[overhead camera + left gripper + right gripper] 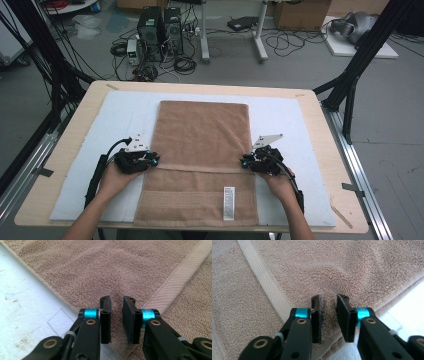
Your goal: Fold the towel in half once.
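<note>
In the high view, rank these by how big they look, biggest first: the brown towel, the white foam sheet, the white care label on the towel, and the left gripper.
1. White foam sheet
2. Brown towel
3. Left gripper
4. Care label

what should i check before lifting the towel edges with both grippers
1. Left gripper on the towel at its left edge: ok, fabric is bunched between the pads.
2. Right gripper on the right edge: ok, a ridge of towel sits pinched between its pads.
3. Both grips level with each other: ok, in the high view both sit at the woven band.
4. Layers caught: cannot tell whether each grip holds one layer or more.
5. Towel lying flat and straight on the white mat: ok.
6. Care label clear of both grips: ok.
</note>
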`<action>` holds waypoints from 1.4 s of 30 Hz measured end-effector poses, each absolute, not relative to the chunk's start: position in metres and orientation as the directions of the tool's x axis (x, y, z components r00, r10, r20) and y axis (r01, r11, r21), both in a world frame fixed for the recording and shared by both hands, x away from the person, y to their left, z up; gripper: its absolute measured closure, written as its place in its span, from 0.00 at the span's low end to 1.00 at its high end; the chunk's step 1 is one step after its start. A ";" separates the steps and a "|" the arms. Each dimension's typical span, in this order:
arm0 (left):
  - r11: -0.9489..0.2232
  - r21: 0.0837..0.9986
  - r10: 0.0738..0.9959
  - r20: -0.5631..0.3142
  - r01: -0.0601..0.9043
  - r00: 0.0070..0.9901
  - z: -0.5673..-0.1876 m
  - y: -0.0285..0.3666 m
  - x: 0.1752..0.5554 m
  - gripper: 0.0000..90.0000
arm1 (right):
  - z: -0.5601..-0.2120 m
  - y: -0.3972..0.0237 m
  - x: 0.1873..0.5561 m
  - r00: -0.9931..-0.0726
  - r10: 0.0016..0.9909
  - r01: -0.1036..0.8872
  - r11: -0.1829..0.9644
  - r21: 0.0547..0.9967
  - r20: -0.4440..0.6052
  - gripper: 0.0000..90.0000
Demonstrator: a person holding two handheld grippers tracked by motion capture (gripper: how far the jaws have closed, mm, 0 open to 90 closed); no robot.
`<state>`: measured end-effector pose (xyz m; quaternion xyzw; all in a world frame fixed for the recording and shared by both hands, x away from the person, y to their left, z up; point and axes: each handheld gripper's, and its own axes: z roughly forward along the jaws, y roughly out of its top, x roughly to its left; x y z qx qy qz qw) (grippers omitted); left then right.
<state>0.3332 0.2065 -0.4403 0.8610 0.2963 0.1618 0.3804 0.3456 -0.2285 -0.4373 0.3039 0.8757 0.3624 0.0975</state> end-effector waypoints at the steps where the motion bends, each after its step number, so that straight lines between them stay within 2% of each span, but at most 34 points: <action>1: -0.534 0.751 0.634 0.054 0.387 0.771 -0.440 0.207 0.333 0.90 | -0.437 -0.229 0.346 -0.797 0.601 0.463 0.551 0.694 0.055 0.91; 6: -0.523 0.755 0.638 0.039 0.395 0.769 -0.440 0.208 0.334 0.95 | -0.437 -0.230 0.349 -0.803 0.592 0.463 0.544 0.700 0.071 0.93; 21: -0.497 0.778 0.648 0.039 0.384 0.760 -0.431 0.212 0.330 0.96 | -0.429 -0.231 0.345 -0.805 0.589 0.456 0.536 0.710 0.073 0.93; 42: -0.459 0.828 0.640 0.056 0.322 0.767 -0.396 0.219 0.312 0.97 | -0.389 -0.234 0.329 -0.835 0.550 0.386 0.552 0.739 0.025 0.94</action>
